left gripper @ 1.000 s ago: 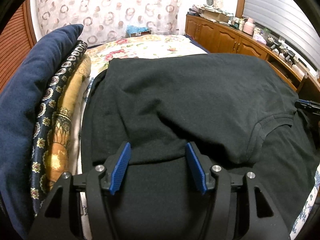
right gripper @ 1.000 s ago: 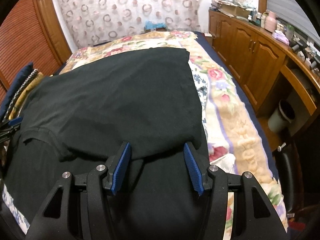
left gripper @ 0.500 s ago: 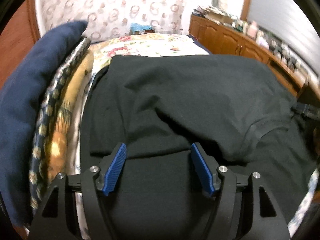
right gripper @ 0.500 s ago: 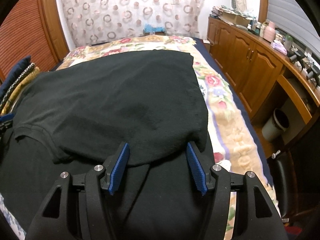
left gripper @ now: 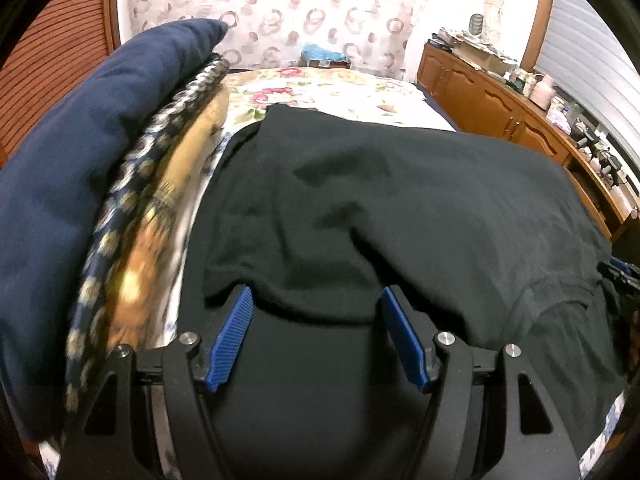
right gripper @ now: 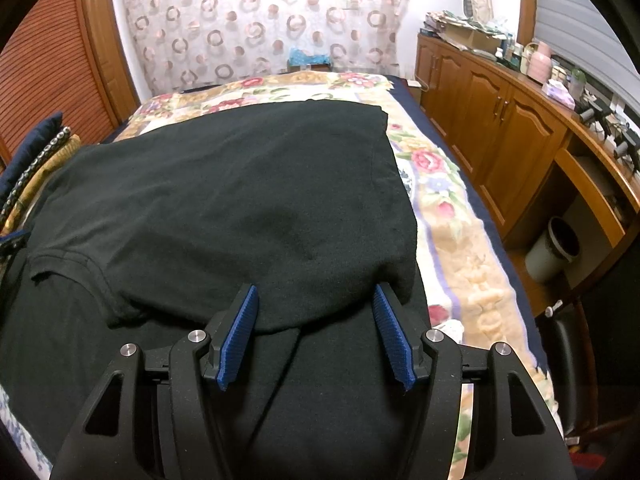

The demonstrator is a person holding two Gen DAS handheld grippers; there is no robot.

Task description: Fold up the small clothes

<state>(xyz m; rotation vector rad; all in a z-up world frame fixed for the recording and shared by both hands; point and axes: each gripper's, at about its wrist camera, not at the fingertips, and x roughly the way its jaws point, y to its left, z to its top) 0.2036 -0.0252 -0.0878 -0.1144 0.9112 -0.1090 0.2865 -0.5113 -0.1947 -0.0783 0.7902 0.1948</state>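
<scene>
Shirt [right gripper: 224, 200] is black knit, soft and light; it lies spread on the bed [right gripper: 452, 208], its near part doubled over in a limp fold that will sag and shift if you drag it. Your left gripper [left gripper: 316, 300] and right gripper [right gripper: 314, 300] both have fingers [right gripper: 240, 332] spread wide, straddling that folded edge, pinching nothing. Take hold at the fold's two corners, through both layers

A floral bedspread [right gripper: 460, 264], stacked cushions [left gripper: 80, 200] (navy on top), wooden cabinets [right gripper: 500, 120] and a bin [right gripper: 554, 248].
</scene>
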